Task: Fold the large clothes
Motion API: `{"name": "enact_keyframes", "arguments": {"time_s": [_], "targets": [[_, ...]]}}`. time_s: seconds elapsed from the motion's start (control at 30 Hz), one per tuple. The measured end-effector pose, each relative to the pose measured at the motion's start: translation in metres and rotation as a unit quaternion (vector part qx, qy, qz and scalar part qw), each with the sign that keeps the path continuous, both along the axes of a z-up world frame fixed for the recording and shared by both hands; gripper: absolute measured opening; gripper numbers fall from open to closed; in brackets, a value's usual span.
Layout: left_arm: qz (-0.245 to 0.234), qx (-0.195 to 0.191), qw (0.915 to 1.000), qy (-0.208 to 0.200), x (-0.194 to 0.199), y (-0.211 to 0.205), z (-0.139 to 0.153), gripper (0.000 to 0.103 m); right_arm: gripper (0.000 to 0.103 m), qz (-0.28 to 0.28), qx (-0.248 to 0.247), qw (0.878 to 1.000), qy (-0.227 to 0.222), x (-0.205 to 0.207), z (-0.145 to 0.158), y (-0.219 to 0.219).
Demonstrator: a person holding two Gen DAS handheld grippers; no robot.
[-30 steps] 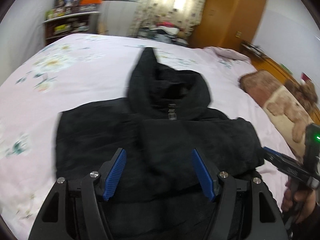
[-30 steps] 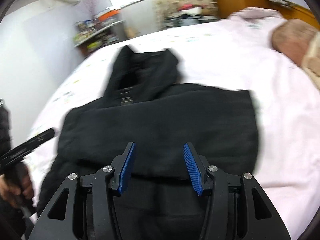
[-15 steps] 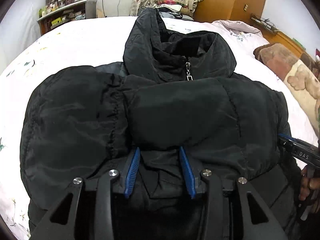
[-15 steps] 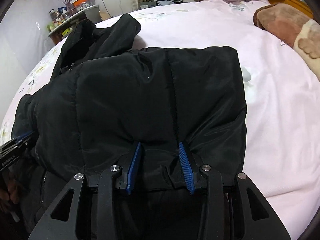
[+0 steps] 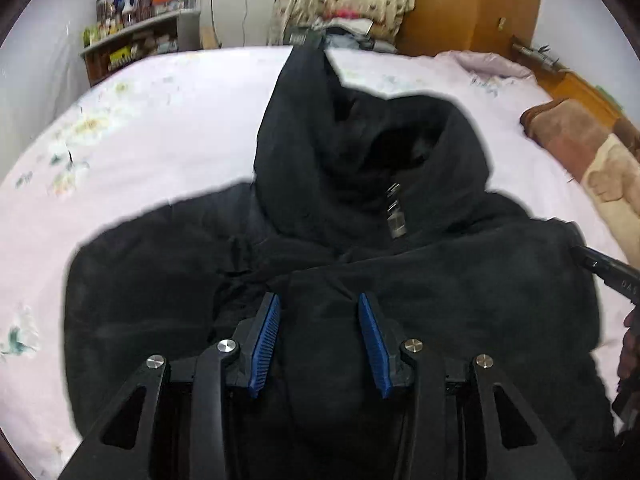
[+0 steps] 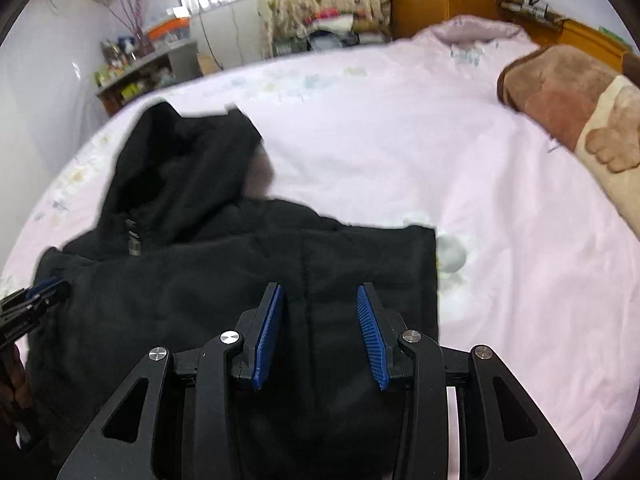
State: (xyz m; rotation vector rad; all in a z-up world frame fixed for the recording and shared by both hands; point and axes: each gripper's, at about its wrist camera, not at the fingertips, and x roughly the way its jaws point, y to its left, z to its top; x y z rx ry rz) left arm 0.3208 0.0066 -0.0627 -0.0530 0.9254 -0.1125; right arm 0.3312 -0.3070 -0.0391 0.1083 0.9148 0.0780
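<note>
Left wrist view: I see both grippers, left gripper (image 5: 318,344) and right gripper (image 6: 320,336), clamped on the black jacket (image 5: 460,280) atop the pink bed (image 5: 180,120); shelf (image 5: 136,36), wardrobe (image 5: 472,4) behind.

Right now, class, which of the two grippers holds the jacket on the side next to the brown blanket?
The right gripper: its side of the black hooded jacket lies toward the brown blanket; the left gripper grips the far side.

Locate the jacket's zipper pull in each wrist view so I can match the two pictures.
Left wrist view: the zipper pull sits right of centre, just below the hood opening, above the blue fingers.
Right wrist view: the zipper pull sits at the left, under the hood, well left of the fingers.
Shared landmark: the brown blanket lies at the right edge of the bed in both.
</note>
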Motion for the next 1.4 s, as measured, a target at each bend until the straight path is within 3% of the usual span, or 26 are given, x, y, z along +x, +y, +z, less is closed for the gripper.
{"name": "enact_keyframes", "arguments": {"time_s": [0.17, 0.37, 0.47, 0.63, 0.7, 0.8, 0.87, 1.03, 1.17, 1.4], "targets": [[-0.006, 0.001, 0.9998, -0.017, -0.003, 0.001, -0.017, 0.045, 0.040, 0.011, -0.028, 0.999, 0.016, 0.006, -0.033, 0.011], [-0.006, 0.001, 0.9999, -0.014, -0.001, 0.000, -0.017, 0.045, 0.040, 0.006, -0.021, 1.000, 0.022, 0.005, -0.039, 0.004], [-0.007, -0.001, 0.9999, -0.014, -0.007, 0.002, 0.004, 0.043, 0.040, 0.003, -0.041, 0.999, 0.012, -0.001, -0.017, 0.007], [-0.028, -0.023, 0.9980, -0.053, -0.048, 0.007, 0.036, 0.043, 0.040, 0.032, -0.001, 0.999, -0.032, -0.039, 0.024, 0.028], [-0.031, -0.016, 0.9987, -0.037, -0.053, 0.005, 0.024, 0.043, 0.040, 0.053, 0.005, 0.998, -0.033, -0.048, 0.024, 0.046], [-0.025, -0.017, 0.9995, -0.003, -0.048, 0.005, -0.005, 0.046, 0.040, 0.076, -0.008, 0.997, 0.007, -0.046, -0.001, 0.070], [-0.022, -0.020, 0.9996, -0.003, -0.047, 0.005, -0.007, 0.046, 0.040, 0.075, -0.018, 0.997, 0.022, -0.042, -0.016, 0.075], [-0.024, -0.015, 0.9996, 0.001, -0.046, 0.004, -0.006, 0.047, 0.040, 0.073, -0.011, 0.997, 0.029, -0.040, -0.019, 0.073], [-0.016, -0.019, 0.9996, 0.011, -0.050, 0.006, 0.008, 0.046, 0.040, 0.067, -0.013, 0.997, 0.032, -0.041, -0.010, 0.070], [-0.025, -0.036, 0.9989, -0.018, -0.065, 0.020, 0.057, 0.046, 0.045, 0.061, 0.012, 0.998, 0.016, -0.056, 0.023, 0.063]]}}
